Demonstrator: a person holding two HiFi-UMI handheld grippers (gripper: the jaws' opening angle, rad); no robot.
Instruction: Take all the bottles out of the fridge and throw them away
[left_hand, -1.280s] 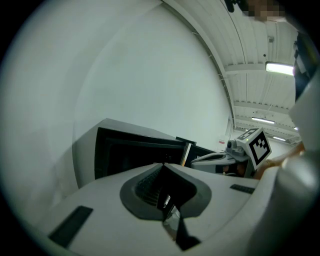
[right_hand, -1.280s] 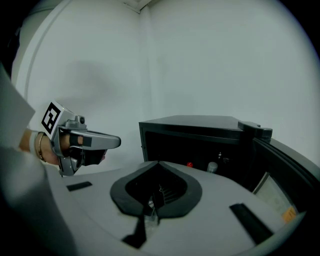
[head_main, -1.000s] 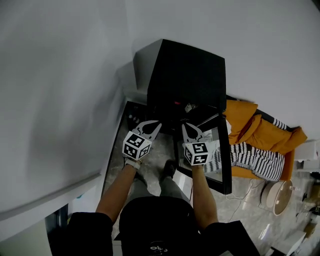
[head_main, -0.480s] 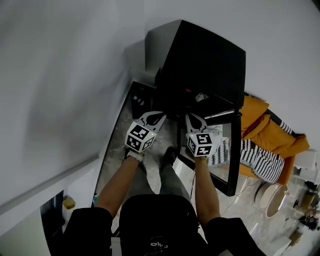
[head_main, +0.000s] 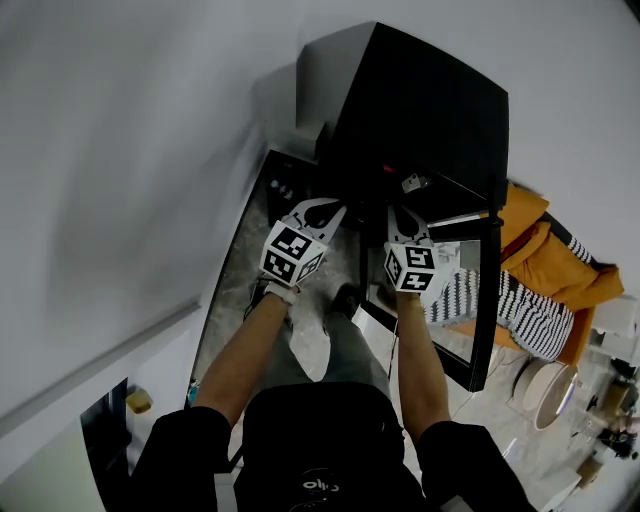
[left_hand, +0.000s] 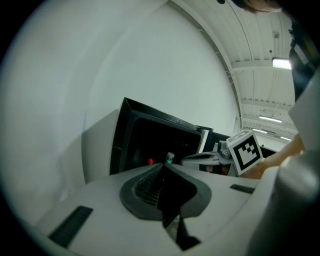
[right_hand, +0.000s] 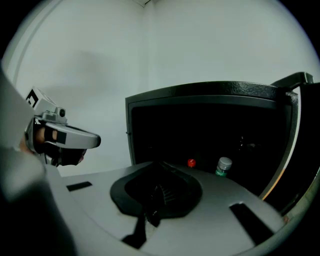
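Observation:
The black fridge (head_main: 420, 110) stands against the white wall, and its door (head_main: 482, 300) swings open to the right. In its dark inside, low down, stand a bottle with a pale cap and green label (right_hand: 223, 166) and a red-capped one (right_hand: 191, 163). The left gripper view shows the same pale-capped bottle (left_hand: 170, 158) and red cap (left_hand: 150, 161). My left gripper (head_main: 328, 211) and right gripper (head_main: 402, 214) hang side by side just before the opening. Both are shut and hold nothing. In their own views the left gripper (left_hand: 163, 168) and right gripper (right_hand: 160, 168) point at the fridge.
A dark low panel with knobs (head_main: 281, 190) runs along the wall left of the fridge. An orange jacket (head_main: 545, 262) and a striped cloth (head_main: 520, 305) lie behind the open door. A round white object (head_main: 548, 390) sits on the marble floor at the right.
Both grippers have sunk and come nearer the fridge opening. The fridge fills more of the head view. Both stay shut.

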